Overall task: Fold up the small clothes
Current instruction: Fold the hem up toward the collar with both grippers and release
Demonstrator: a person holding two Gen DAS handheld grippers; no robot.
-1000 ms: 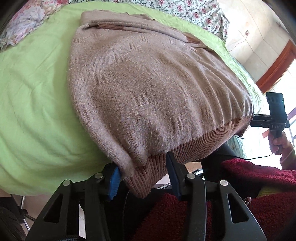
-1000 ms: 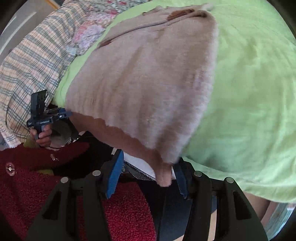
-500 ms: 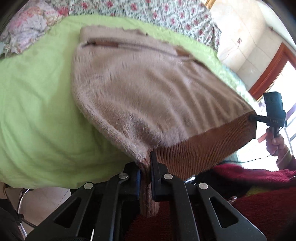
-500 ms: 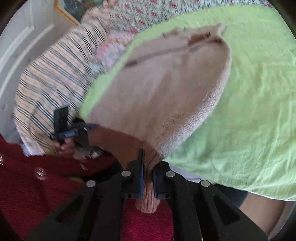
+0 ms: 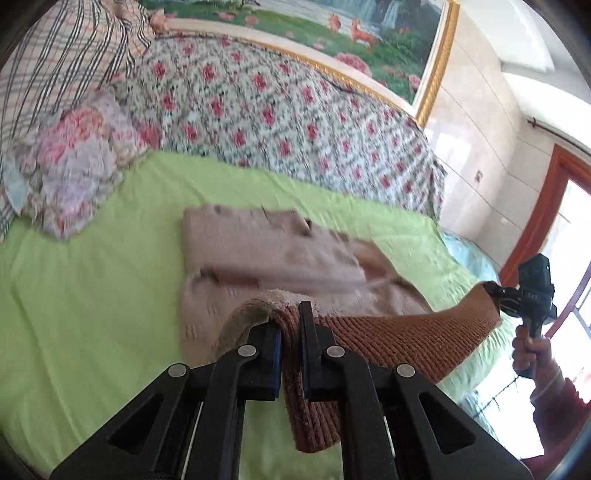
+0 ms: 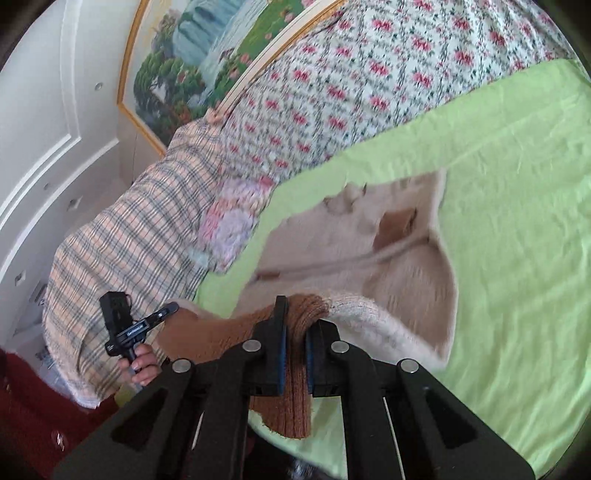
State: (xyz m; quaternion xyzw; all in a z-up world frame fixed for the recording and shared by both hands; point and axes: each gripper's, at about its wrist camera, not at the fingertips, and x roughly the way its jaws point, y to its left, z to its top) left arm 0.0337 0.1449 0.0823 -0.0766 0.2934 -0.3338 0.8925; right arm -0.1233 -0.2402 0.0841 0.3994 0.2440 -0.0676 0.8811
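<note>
A small tan knitted sweater (image 5: 266, 251) lies on the green sheet (image 5: 92, 295), also in the right wrist view (image 6: 351, 258). Its brown ribbed hem (image 5: 406, 339) is lifted off the bed and stretched between both grippers. My left gripper (image 5: 290, 325) is shut on the hem's left corner. My right gripper (image 6: 295, 325) is shut on the hem's right corner (image 6: 299, 391). Each gripper shows in the other's view, the right one (image 5: 532, 295) and the left one (image 6: 125, 325), held in a hand.
A floral quilt (image 5: 277, 110) and a plaid blanket (image 6: 118, 251) lie along the back of the bed. A flowered pillow (image 5: 74, 166) sits at the left. A framed painting (image 5: 332, 22) hangs behind. A doorway (image 5: 554, 206) is at the right.
Both grippers shut on the hem corners, then lifted the hem up and carried it forward over the sweater's body. The view now tilts up toward the far side of the bed.
</note>
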